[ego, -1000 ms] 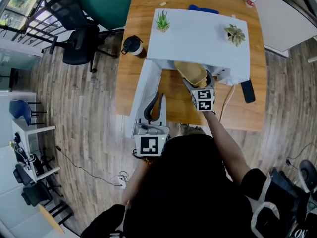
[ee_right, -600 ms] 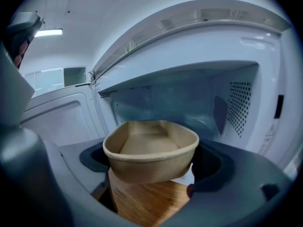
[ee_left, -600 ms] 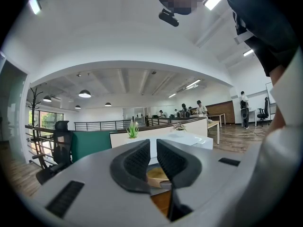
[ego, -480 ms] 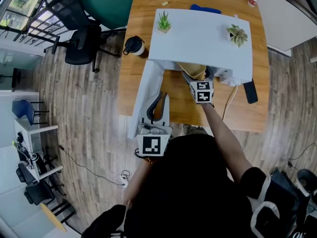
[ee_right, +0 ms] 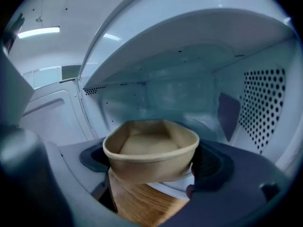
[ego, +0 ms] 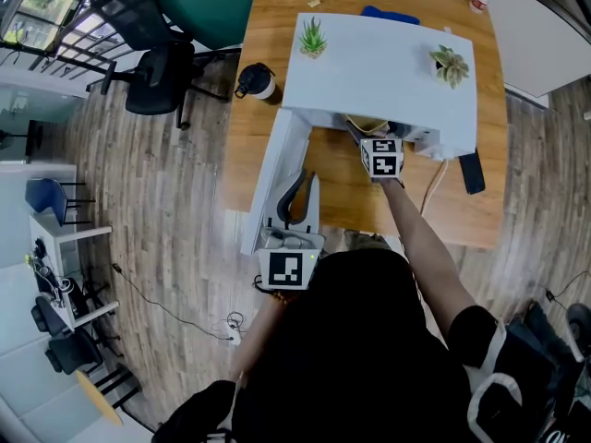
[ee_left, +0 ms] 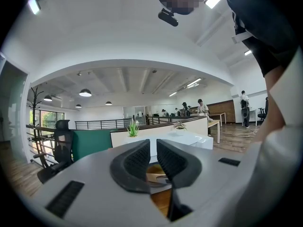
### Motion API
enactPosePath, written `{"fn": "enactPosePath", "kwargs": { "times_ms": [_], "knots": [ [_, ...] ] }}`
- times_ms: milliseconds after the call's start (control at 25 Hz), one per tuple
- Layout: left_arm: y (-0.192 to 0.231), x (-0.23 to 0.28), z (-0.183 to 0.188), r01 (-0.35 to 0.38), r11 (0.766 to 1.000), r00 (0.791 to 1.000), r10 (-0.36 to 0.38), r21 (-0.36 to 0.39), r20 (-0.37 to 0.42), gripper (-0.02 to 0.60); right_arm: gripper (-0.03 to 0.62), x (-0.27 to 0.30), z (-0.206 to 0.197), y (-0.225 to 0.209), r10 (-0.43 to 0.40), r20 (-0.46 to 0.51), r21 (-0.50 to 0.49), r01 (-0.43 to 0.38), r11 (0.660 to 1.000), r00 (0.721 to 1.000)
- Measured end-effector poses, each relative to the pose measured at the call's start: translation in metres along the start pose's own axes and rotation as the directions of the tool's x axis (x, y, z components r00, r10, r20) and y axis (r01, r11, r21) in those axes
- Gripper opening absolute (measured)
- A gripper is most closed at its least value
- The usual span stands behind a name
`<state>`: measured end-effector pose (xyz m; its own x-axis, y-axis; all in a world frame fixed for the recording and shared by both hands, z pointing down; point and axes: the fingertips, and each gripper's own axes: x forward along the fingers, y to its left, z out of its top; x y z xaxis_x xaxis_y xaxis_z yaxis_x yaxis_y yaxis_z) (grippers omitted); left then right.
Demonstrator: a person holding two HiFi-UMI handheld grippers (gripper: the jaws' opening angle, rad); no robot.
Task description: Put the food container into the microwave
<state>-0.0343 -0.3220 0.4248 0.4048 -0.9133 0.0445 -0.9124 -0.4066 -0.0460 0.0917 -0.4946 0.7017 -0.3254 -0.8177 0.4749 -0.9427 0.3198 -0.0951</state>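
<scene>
We hold the tan food container (ee_right: 151, 150) clamped between the jaws of our right gripper (ee_right: 152, 162) at the mouth of the white microwave (ego: 383, 67) (its door (ego: 272, 169) swung wide). Our left gripper (ee_left: 150, 163) hangs beside that door, jaws pinched together, empty.

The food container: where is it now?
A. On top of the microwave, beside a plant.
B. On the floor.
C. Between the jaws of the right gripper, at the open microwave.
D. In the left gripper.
C: the right gripper view shows the tan food container clamped between the jaws of the right gripper, with the cavity of the microwave just behind it.
</scene>
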Motion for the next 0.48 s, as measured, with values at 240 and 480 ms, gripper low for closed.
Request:
{"fn": "enactPosePath", "kwargs": {
  "times_ms": [240, 480],
  "knots": [
    [-0.005, 0.002, 0.002, 0.016, 1.000, 1.000, -0.016, 0.016, 0.001, 0.057, 0.512, 0.010, 0.005, 0.000, 0.006, -0.002, -0.005, -0.006, 1.000, 1.000],
    [-0.003, 0.004, 0.001, 0.011, 1.000, 1.000, -0.011, 0.022, -0.005, 0.057, 0.512, 0.020, 0.008, -0.001, 0.012, -0.004, -0.017, -0.012, 1.000, 1.000]
  ]
}}
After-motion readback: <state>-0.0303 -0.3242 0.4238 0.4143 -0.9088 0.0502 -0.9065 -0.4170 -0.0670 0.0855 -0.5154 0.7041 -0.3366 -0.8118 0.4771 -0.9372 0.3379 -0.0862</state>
